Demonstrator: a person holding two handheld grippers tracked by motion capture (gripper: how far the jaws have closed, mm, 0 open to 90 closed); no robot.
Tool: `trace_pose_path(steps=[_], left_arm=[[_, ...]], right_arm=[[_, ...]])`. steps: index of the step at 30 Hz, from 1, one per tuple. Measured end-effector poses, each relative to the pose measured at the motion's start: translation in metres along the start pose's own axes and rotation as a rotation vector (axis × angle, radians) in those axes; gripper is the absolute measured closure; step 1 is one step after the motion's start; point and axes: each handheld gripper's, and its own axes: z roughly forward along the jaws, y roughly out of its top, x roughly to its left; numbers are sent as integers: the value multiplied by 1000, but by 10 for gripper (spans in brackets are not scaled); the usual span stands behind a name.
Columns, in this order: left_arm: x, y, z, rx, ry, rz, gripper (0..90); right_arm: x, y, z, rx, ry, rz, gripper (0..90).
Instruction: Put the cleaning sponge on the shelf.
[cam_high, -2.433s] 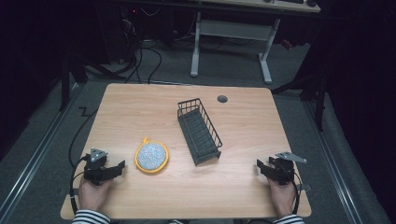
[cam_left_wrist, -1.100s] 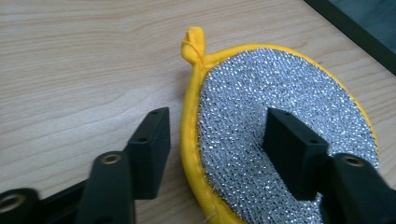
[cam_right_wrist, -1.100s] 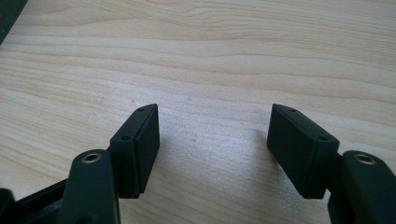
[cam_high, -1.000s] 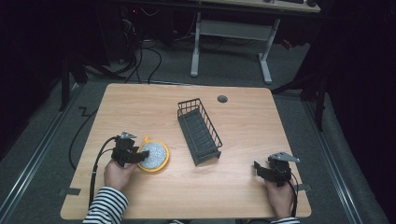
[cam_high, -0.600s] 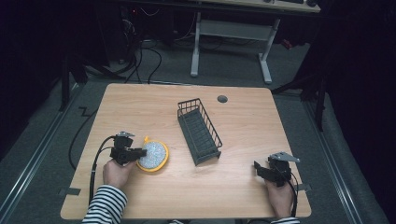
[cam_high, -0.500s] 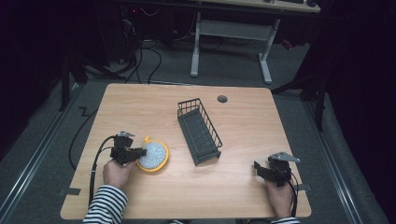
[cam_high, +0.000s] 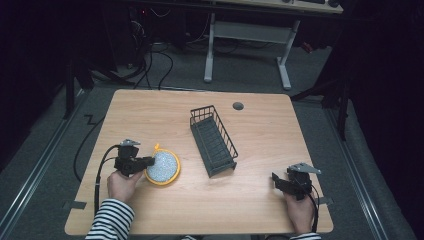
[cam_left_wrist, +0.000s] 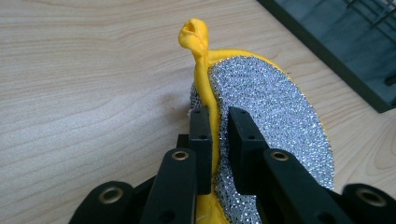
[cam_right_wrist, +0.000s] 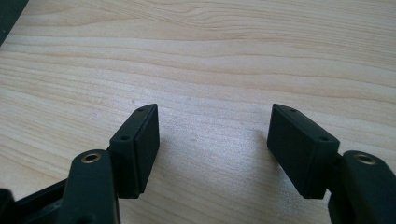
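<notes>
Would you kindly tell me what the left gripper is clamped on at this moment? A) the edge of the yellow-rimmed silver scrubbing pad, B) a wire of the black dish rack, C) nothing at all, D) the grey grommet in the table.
A: in the left gripper view the left gripper has its jaws pinched on the yellow edge of the scrubbing pad, which lies left of the dish rack in the high view.

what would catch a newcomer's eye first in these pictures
First, the round yellow scrubber with its glittery silver face, lying near the table's left front, with the left claw shut on its yellow rim. Next, the dark wire rack standing at the middle of the wooden table. The right claw rests open over bare wood at the right front.
</notes>
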Motion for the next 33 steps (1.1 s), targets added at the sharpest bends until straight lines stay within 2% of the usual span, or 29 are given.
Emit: trace_pose_path(steps=[6,7,15,16,18,24,26,28,30,33], left_arm=[[-8,12,-12,-27,8,44,810],[-11,19,-17,-43,15,65,809],[-22,52,-29,-103,-43,84,809],[-22,52,-29,-103,-43,84,809],[-28,63,-32,-119,-65,98,809],[-38,80,-34,-138,-92,112,809],[-44,91,-33,-146,-106,120,809],[-46,94,-33,-147,-109,125,809],[-56,106,-32,-147,-108,155,809],[-61,114,-30,-148,-110,170,809]], right_arm=[[0,0,0,0,1,0,342],[0,0,0,0,1,1,342],[-1,0,0,-3,6,3,340],[-1,0,0,-3,6,3,340],[-1,0,0,-2,7,7,340],[-1,0,0,-3,5,6,341],[-1,0,0,-3,7,7,340],[-1,0,0,-3,7,5,340],[-1,0,0,-4,6,9,340],[-1,0,0,-3,6,10,340]])
